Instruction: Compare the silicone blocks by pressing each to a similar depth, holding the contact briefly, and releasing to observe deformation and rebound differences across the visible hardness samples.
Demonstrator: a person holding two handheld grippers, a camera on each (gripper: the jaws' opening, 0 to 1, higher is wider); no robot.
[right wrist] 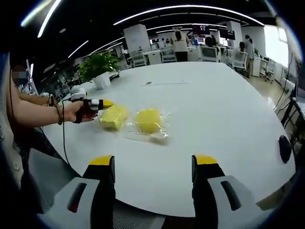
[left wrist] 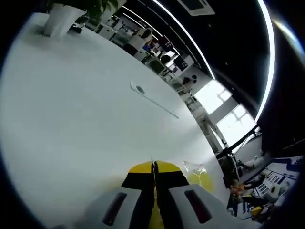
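Two yellow blocks in clear wrap lie side by side on white tabletop (right wrist: 200,109), near its left edge in right gripper view. Left block (right wrist: 113,116) boxy, long axis running from near-left to far-right; right block (right wrist: 148,119) rounder, axis hard to tell. Left tool (right wrist: 106,103), held in hand (right wrist: 76,110), touches left block's end, yellow tips pointing at it; jaws pressed together in left gripper view. Right tool (right wrist: 155,162) hovers near tabletop edge, jaws spread wide, nothing between. Potted plant (right wrist: 97,67) behind blocks.
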